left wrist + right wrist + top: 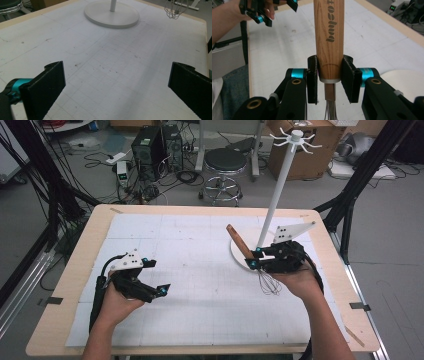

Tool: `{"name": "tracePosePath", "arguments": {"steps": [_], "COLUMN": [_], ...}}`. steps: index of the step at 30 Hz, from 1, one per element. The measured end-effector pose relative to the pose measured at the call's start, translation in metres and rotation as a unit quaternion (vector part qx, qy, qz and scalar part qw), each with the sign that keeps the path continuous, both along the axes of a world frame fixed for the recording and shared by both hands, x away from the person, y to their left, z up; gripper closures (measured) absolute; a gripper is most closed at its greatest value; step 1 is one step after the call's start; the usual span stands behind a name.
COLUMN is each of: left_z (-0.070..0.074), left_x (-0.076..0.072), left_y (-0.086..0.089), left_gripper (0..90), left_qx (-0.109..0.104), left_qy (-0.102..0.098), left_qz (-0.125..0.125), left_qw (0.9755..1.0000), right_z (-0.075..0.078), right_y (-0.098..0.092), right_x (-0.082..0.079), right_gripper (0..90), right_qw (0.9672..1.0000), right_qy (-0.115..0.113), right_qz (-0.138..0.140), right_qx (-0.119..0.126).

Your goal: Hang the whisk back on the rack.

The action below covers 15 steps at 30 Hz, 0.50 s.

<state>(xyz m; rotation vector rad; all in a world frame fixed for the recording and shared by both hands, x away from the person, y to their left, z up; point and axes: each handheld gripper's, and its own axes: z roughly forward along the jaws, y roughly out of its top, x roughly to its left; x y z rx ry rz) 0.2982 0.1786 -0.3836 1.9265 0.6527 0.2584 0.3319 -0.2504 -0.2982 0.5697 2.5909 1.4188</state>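
Observation:
A whisk with a wooden handle [238, 241] and wire loops [269, 283] is held over the right half of the table. My right gripper [255, 258] is shut on the handle just above its metal collar, handle tilted up and away, wires hanging toward the person. The right gripper view has the handle [329, 32] upright between both pads of the gripper [329, 77]. My left gripper [157, 276] hovers open over the left half of the mat, nothing between its jaws. Its own view has the gripper [117, 87] spread wide above bare mat, with the wire loops [176, 8] far off.
A white hook stand rises behind the whisk, with a round base [239, 256], a thin pole [280, 185] and hooks on top [297, 137]. The base [111, 15] lies ahead of the left gripper. A white gridded mat [200, 300] covers the wooden table [82, 255].

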Motion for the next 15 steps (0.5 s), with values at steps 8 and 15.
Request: {"name": "tracePosePath", "arguments": {"steps": [8, 15], "left_z": [0.000, 0.000], "left_x": [-0.001, 0.000], "left_y": [0.002, 0.003], "left_gripper": [1.7, 1.6], "left_qx": [-0.004, -0.004], "left_qy": [0.001, -0.001], "left_qz": [0.004, 0.003], "left_qw": [1.0000, 1.0000], "right_z": [0.015, 0.029], "right_y": [-0.010, -0.029], "right_x": [0.001, 0.004], "right_gripper": [68.8, 68.8], "right_qw": [0.9995, 0.9977], "right_qy": [-0.017, -0.032], "right_qz": [0.004, -0.011], "right_qx": [0.027, 0.059]}}
